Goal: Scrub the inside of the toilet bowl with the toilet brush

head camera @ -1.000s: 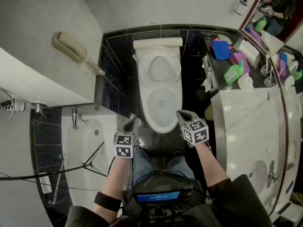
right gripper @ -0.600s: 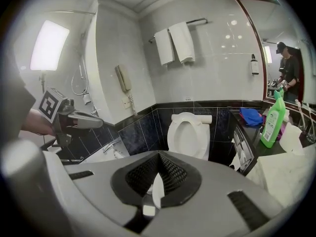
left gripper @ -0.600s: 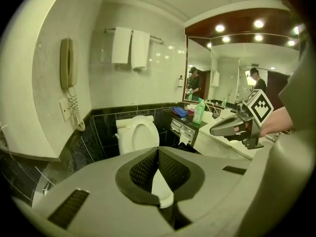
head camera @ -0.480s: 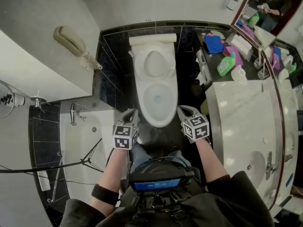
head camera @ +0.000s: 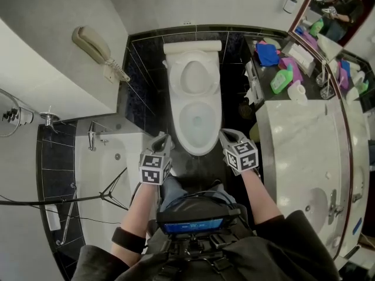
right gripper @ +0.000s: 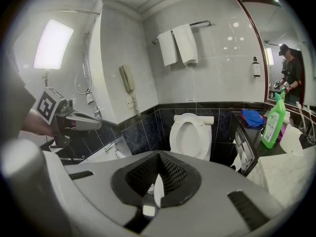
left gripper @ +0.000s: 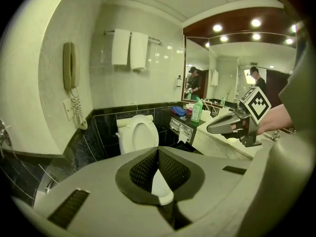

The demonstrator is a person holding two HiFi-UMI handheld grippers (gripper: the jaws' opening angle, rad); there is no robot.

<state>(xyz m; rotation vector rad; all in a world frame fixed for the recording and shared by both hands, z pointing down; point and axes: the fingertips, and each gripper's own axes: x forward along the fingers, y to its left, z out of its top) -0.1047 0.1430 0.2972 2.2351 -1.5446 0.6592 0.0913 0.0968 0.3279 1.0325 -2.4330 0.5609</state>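
Toilet bowl (head camera: 198, 124) and hand-held grippers are apart: the left hand-held gripper (head camera: 162, 138) is clenched on nothing, its pads meeting with only the toilet showing past them. The right hand-held gripper (head camera: 225, 134) looks the same, closed and empty. Both point forward and somewhat down, one at each side of the bowl's near rim, close to it but not touching. Straight ahead of them the toilet bowl lies open, its seat (head camera: 193, 78) raised at the far end. Just to the right of the right hand-held gripper runs the marble table (head camera: 293, 151), with a green bottle (head camera: 282, 81) further ahead. To the left of the left hand-held gripper is the bathtub (head camera: 111, 168), and ahead of that a wall phone (head camera: 94, 50). The toilet brush I cannot find in any view. That fits a bowl awaiting the brush as well as one already scrubbed with the brush put away. For scrubbing to go well, I judge the brush handle needs a firm clamp, the head kept below the rim, and the free hand-held gripper held clear in this narrow gap.
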